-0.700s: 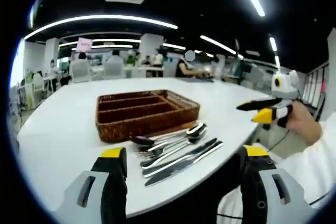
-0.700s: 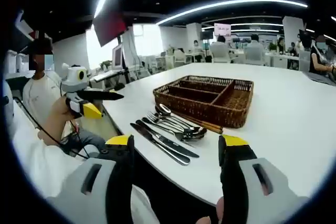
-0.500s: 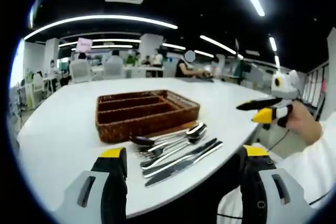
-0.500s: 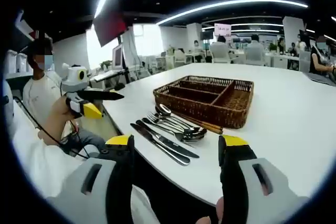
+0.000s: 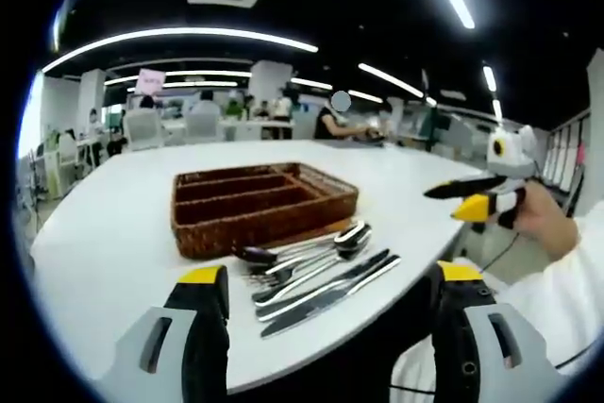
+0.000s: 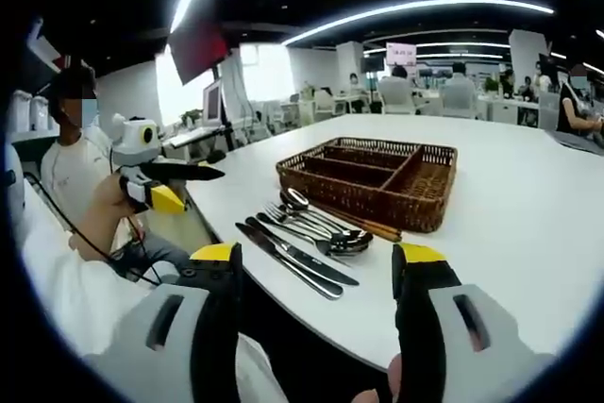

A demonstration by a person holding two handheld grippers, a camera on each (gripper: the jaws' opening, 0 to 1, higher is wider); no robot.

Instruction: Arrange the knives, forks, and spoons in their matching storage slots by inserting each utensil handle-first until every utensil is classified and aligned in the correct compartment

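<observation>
Left gripper [image 5: 321, 280] spread wide at frame bottom, holding nothing; cutlery [image 5: 316, 269] lay just above and between its jaws, wicker tray [image 5: 260, 200] beyond at centre. Right gripper [image 6: 316, 261] likewise parted and empty, cutlery [image 6: 307, 238] above its gap, tray [image 6: 373, 176] upper centre.

Each tool has grey bodies with black jaws capped in yellow: left tool [image 5: 321, 285], right tool [image 6: 316, 266]. A white sleeve [image 5: 557, 299] covers the person's arm.
</observation>
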